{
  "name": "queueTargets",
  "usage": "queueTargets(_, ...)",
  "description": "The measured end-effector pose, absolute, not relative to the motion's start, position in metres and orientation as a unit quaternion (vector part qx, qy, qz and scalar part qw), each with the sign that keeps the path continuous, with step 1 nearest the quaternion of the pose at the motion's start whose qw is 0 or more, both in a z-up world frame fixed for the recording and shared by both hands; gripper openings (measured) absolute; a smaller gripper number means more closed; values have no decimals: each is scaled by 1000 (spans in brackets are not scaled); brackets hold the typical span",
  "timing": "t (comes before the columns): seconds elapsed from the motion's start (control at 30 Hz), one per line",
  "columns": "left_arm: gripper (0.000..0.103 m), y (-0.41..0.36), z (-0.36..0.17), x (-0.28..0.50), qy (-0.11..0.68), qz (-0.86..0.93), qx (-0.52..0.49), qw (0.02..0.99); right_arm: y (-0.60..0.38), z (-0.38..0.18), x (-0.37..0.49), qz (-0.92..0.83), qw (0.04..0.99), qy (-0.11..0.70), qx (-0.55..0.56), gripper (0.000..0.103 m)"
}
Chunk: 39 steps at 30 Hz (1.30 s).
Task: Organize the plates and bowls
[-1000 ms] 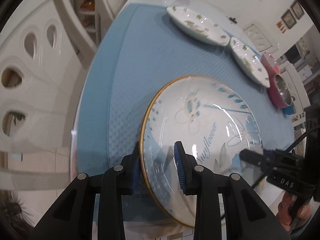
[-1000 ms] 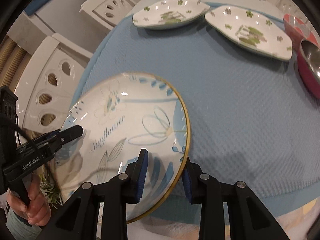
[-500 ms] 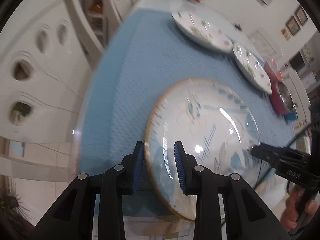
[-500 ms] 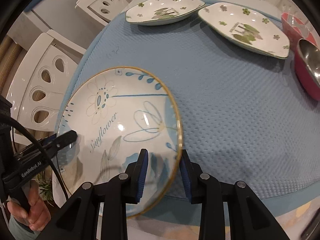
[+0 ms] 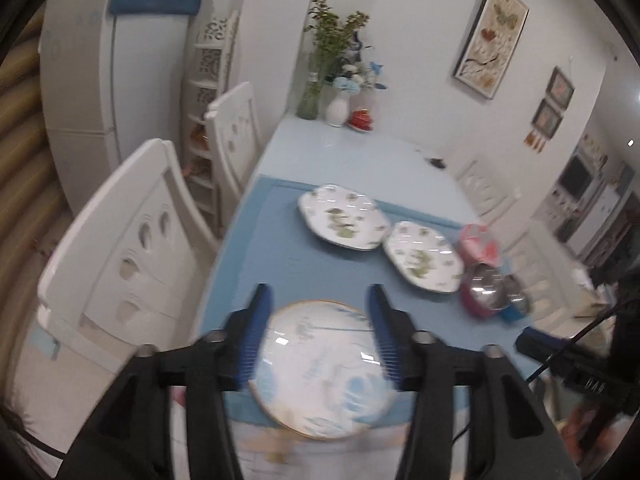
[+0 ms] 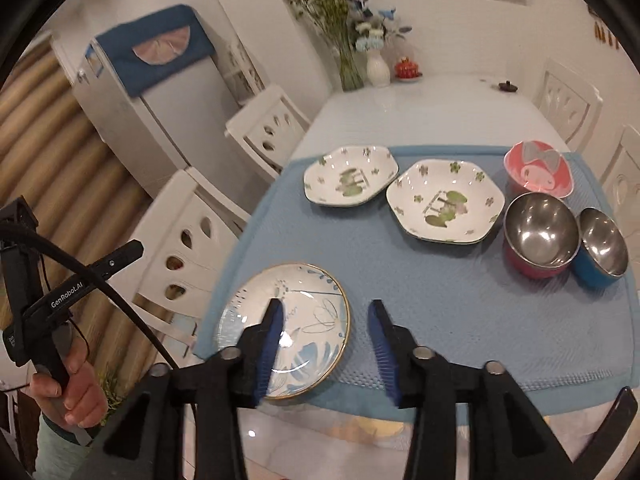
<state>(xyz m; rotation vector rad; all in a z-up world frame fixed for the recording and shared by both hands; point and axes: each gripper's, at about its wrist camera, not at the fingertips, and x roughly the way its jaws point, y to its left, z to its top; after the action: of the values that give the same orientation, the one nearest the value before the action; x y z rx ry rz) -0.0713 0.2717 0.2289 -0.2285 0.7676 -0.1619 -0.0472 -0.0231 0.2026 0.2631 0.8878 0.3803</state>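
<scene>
White-walled dining room, blue mat (image 6: 460, 300) on table, round plate (image 6: 312, 320) lying free, both grippers' fingers just spread, nothing between.

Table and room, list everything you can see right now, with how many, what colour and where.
Round plate: one, white with blue flowers and gold rim, near left corner of mat.
Green-patterned dishes: two, white, far side of mat, side by side.
Pink cartoon bowl: one, far right of mat.
Steel bowls: two, one with red outside, one with blue outside, right of mat.
Mat: one, light blue, on table.
Table: one, white.
Vases with flowers: two, far end of table.
Chairs: white, around table.
Fridge: one, white, blue cover on top.
Left gripper: open, above round plate.
Right gripper: open, holding nothing.
Hand: holding left gripper.
</scene>
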Motion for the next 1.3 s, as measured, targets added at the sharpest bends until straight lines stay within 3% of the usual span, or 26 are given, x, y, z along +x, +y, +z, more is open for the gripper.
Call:
queueTargets(0.07, 73, 266, 238, -79, 371, -85, -118, 917, -30, 207, -61, 191, 877, 416, 145, 59)
queueTargets(0.37, 73, 266, 262, -50, 381, -58, -105, 917, -51, 198, -38, 196, 850, 433, 227, 60)
queueTargets(0.57, 73, 268, 248, 45, 402, -79, -81, 909, -30, 181, 43, 152, 848, 443, 247, 60)
queueTargets(0.8, 71, 273, 181, 181, 473, -123, -75, 869, -1, 114, 153, 91, 796, 499, 330, 59)
queueTargets(1.03, 57, 267, 86, 274, 554, -140, -67, 818, 31, 52, 228, 39, 766, 544, 339, 47)
queueTargets(1.17, 43, 266, 48, 297, 578, -144, -74, 800, 45, 26, 252, 11, 760, 563, 323, 42)
queueTargets(1.2, 34, 266, 41, 302, 580, -145, -76, 798, 47, 22, 257, 8, 761, 566, 316, 41)
queueTargets(1.3, 22, 267, 30, 311, 582, -168, -95, 790, 53, 14, 269, 0, 766, 570, 296, 38)
